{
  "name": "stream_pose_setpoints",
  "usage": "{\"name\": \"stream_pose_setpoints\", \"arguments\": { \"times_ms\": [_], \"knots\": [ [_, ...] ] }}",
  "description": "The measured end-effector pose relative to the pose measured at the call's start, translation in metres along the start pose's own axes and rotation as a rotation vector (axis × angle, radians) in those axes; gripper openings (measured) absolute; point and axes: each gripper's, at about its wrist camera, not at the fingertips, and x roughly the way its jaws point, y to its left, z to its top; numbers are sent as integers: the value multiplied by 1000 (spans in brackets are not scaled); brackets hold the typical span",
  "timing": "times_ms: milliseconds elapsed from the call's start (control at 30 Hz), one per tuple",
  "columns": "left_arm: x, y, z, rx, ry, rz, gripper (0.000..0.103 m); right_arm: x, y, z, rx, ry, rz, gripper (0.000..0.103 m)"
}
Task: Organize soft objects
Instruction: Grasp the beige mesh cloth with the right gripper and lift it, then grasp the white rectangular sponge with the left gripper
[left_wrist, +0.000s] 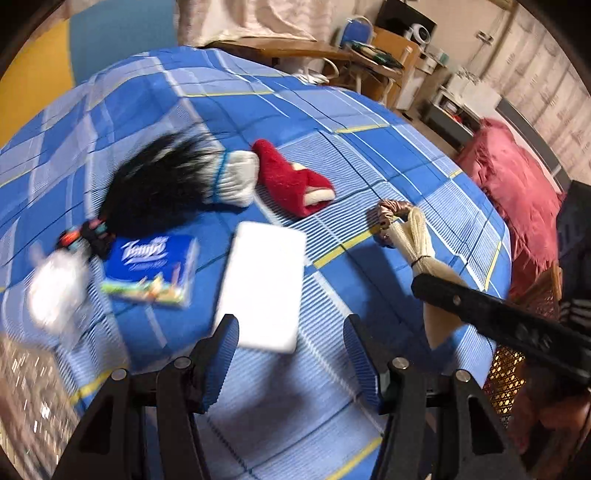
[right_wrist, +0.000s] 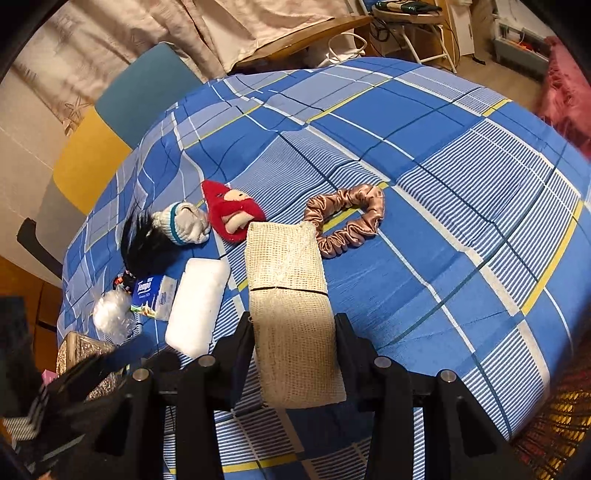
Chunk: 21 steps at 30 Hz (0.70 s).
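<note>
Soft things lie scattered over a blue plaid bed (left_wrist: 332, 122) in the left wrist view: one black tuft with a white knitted cuff (left_wrist: 173, 184), one red plush slipper (left_wrist: 291, 181), one white sponge block (left_wrist: 264, 288), one blue tissue pack (left_wrist: 151, 269), one clear crinkled wrapper (left_wrist: 55, 291), blurred, and one small multicoloured hair tie (left_wrist: 86, 236). The left hand-held gripper (left_wrist: 291, 354) hangs open over the near end of the sponge, gripping nothing. At the right, the black arm of the other tool crosses in front of a cream mesh bundle (left_wrist: 413, 232). In the right wrist view, the right hand-held gripper (right_wrist: 293, 332) is clamped on that one cream mesh cloth (right_wrist: 286, 258), whose far end touches one pink satin scrunchie (right_wrist: 347, 218). One glittery box (right_wrist: 79, 349) sits at the bed's left edge, partly hidden by the left tool.
</note>
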Motion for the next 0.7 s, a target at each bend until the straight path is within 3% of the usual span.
{"name": "stream_pose_setpoints", "arguments": {
  "times_ms": [100,200,500,633,700],
  "knots": [
    [15,-1,7,45,16,70,60,-1,1,1,-3,-3,1,43],
    [28,4,11,30,42,81,60,-1,0,2,10,-5,11,43],
    [29,2,15,54,-17,83,60,-3,2,1,11,-8,13,43],
    [33,2,19,76,-28,208,60,-3,1,1,19,-9,14,43],
    [37,6,20,72,-14,173,61,-3,1,1,15,-9,15,43]
  ]
}}
